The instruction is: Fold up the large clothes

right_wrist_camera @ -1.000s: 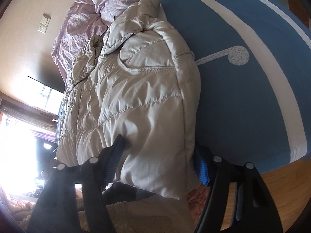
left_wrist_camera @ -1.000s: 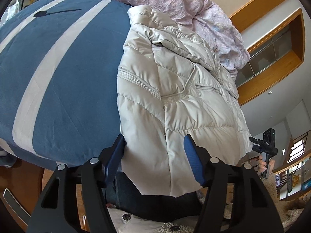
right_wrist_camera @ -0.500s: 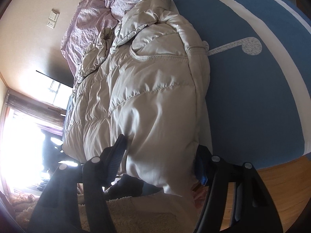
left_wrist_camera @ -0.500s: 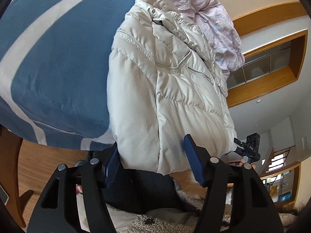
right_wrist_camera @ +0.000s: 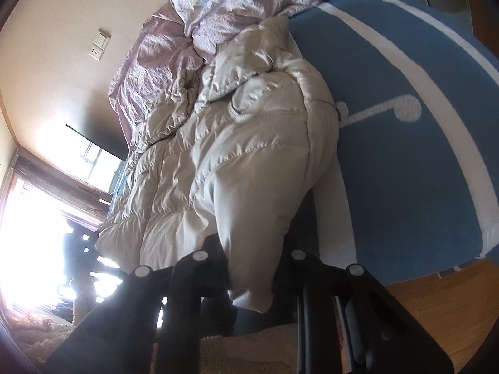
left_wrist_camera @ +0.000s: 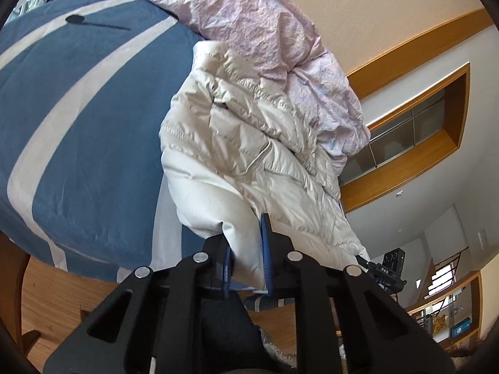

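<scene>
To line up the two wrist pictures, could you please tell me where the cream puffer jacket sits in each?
Left wrist view: the cream puffer jacket fills the centre, its hem pinched in the closing left gripper.
Right wrist view: it runs from upper centre down to the closing right gripper, which pinches its hem.
Shared landmark: the blue bedspread with white stripes.

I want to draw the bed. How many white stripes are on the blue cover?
3 show on the blue cover: a thin one near the far edge, a broad one down the middle, and one beside the puffy cream jacket. The jacket may hide more.
</scene>
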### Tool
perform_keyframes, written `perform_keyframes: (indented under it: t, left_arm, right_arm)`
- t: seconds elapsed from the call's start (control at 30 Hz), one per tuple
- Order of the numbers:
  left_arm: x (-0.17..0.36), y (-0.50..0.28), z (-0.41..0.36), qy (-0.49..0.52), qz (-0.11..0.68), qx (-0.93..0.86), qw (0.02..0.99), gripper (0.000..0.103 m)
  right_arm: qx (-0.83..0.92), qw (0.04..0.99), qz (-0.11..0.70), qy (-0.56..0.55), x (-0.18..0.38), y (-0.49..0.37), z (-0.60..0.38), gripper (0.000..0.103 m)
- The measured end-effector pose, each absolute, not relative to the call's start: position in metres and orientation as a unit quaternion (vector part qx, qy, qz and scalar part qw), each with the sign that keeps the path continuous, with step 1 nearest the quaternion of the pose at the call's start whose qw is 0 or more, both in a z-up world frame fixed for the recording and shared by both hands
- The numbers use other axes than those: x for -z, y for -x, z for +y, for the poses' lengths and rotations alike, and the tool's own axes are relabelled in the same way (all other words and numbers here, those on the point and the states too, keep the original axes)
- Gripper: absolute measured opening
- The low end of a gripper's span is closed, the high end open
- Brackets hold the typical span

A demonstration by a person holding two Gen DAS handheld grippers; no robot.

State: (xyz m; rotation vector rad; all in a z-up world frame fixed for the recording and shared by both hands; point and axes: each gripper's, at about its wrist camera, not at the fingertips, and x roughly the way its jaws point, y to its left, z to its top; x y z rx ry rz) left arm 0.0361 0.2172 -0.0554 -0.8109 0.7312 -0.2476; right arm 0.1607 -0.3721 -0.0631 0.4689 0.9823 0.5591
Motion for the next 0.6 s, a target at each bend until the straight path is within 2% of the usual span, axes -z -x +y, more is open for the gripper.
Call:
perform_keyframes:
  t: [0.3, 0.6]
  left_arm:
    - [-0.013, -0.067, 0.218, 0.319, 0.242, 0.08, 0.913, 0.013]
    - [-0.077, -0.146, 0.221, 0.261, 0.194, 0.026, 0.945, 0.013]
  right_arm:
    - [-0.231, 0.912, 0.292, -0.172, -0.018, -0.174, -0.347, 0.018]
    - [-0.145, 0.964, 0.19, -0.118, -0.078, -0.243, -0.303, 0.018]
